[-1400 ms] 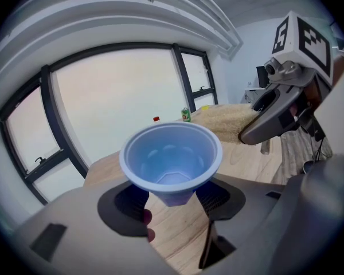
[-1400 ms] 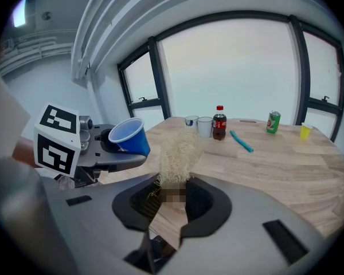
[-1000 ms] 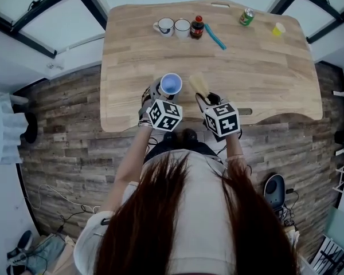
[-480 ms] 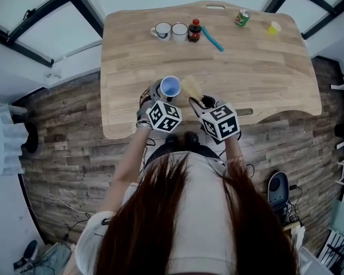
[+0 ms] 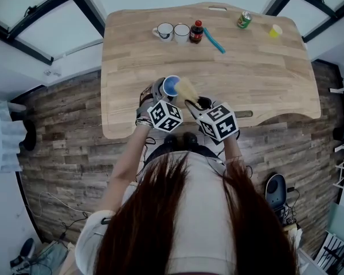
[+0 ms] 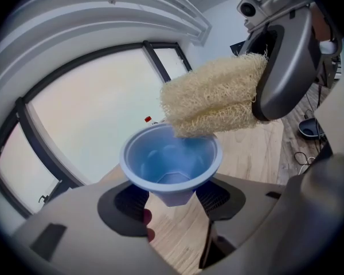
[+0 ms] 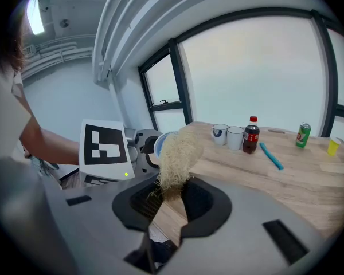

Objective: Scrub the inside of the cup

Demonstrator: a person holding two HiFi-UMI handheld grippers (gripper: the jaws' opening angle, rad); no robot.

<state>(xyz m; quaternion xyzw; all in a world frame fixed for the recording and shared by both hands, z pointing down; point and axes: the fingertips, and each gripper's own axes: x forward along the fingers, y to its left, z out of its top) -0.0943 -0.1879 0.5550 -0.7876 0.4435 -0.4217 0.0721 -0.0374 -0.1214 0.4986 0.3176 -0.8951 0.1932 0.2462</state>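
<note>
Closed in on cup [image 6: 172, 159] since a second ago. Grips scrubber [image 6: 212, 96] in right claw [image 7: 172, 202]; clamps cup in left claw [image 6: 171, 202], mouth turned toward scrubber for entry.

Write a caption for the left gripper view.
Left gripper grips the blue cup; right gripper holds a loofah at its rim.

The cup [image 6: 171, 164] is thin blue plastic, smooth with a soft sheen and a little see-through near the rim. The loofah scrubber [image 6: 215, 96] is coarse, pale straw fibre, rough and tangled. The left gripper [image 6: 172, 202] and right gripper [image 7: 171, 202] have matt grey plastic shells, and the left's dark pads [image 6: 218, 198] show a fine ribbed texture. The table [image 5: 264, 67] is light wood with a plain grain and a matt finish. The floor [image 5: 63, 130] is weathered-looking planks. The two mugs [image 7: 235, 138] look glossy white, and the can [image 7: 303, 135] looks shiny.
</note>
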